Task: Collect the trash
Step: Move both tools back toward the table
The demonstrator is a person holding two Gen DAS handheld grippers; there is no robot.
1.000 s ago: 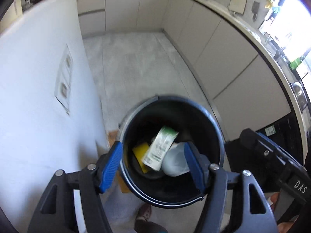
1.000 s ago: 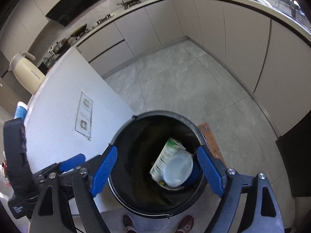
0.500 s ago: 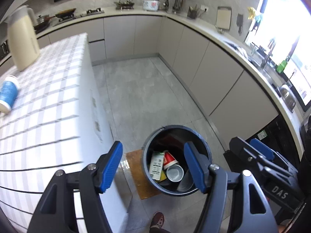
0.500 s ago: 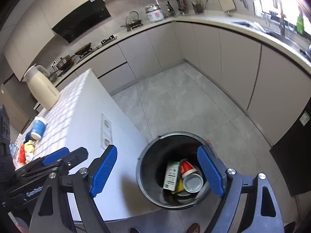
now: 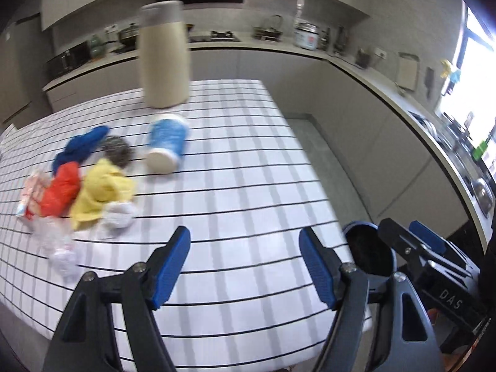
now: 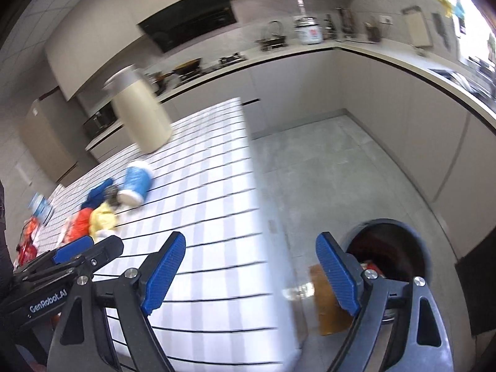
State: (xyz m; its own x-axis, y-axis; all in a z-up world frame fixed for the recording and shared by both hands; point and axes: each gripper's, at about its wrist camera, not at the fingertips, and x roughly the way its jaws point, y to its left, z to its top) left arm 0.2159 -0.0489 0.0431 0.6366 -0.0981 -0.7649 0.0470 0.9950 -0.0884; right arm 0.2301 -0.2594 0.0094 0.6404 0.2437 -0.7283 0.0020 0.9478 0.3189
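A second ago both my claws hung over the mouth of the trash bin (image 6: pixel 392 249), looking down at a carton and cups inside; now both look across the checked table (image 5: pixel 235 192) instead. I read that as a drop finished and the trip for the next piece begun.

My left gripper (image 5: pixel 245 266) has just been opening its jaws and nothing lies between them. My right gripper (image 6: pixel 251 274) stands wide and empty too.

The rest of the trash lies in a cluster toward the table's left side, well apart from either claw: a blue paper cup (image 5: pixel 167 145) on its side, a blue rag (image 5: pixel 82 147), a dark round scrap (image 5: pixel 116 152), a yellow wad (image 5: pixel 102 192), a red wrapper (image 5: pixel 60 193) and white crumpled bits (image 5: pixel 117 217) nearest the front edge. A tall cream jug (image 5: pixel 164 52) stands behind them near the far edge; I judge it no trash. The bin sits on the floor off the table's right edge, beside my right claw.
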